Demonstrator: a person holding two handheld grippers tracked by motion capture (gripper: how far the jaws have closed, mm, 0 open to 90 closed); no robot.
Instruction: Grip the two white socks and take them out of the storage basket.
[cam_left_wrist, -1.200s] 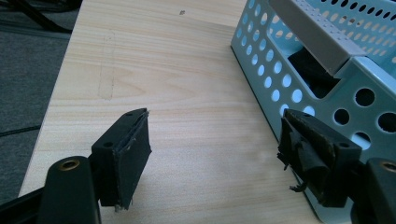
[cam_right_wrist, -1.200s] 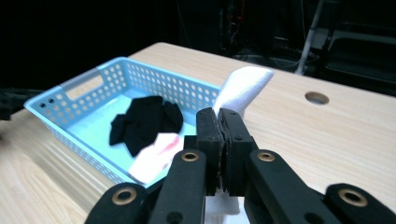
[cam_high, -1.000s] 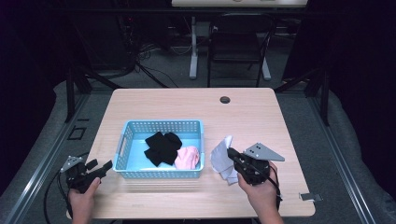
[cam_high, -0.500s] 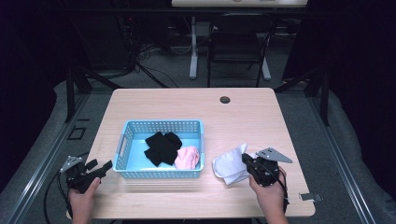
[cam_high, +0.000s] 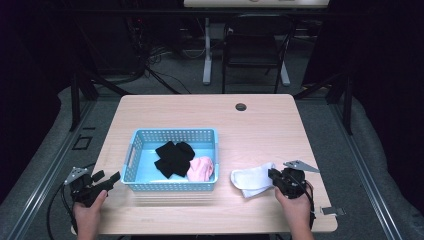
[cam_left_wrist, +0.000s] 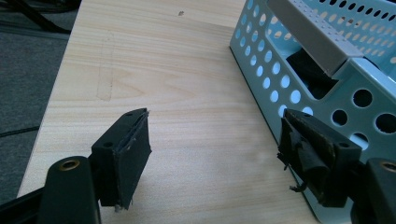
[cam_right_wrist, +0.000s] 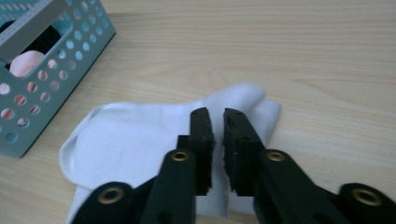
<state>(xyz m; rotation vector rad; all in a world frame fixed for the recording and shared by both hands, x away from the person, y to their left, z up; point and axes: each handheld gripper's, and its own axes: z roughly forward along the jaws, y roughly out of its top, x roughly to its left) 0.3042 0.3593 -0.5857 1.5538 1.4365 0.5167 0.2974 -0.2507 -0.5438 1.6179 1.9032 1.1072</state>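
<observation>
A white cloth (cam_high: 252, 179) is spread flat on the table (cam_high: 260, 125), just right of the blue basket (cam_high: 172, 186). The right gripper (cam_right_wrist: 216, 122) is held over the cloth's near edge, its jaws nearly closed with a thin gap between them; whether cloth is pinched there cannot be told. A black cloth (cam_high: 172, 157) and a pink cloth (cam_high: 201, 168) are seen inside the basket. The left gripper (cam_left_wrist: 212, 140) is held wide open beside the basket's left wall, gripping nothing. A small dark disc (cam_high: 241, 106) is set near the table's far edge.
</observation>
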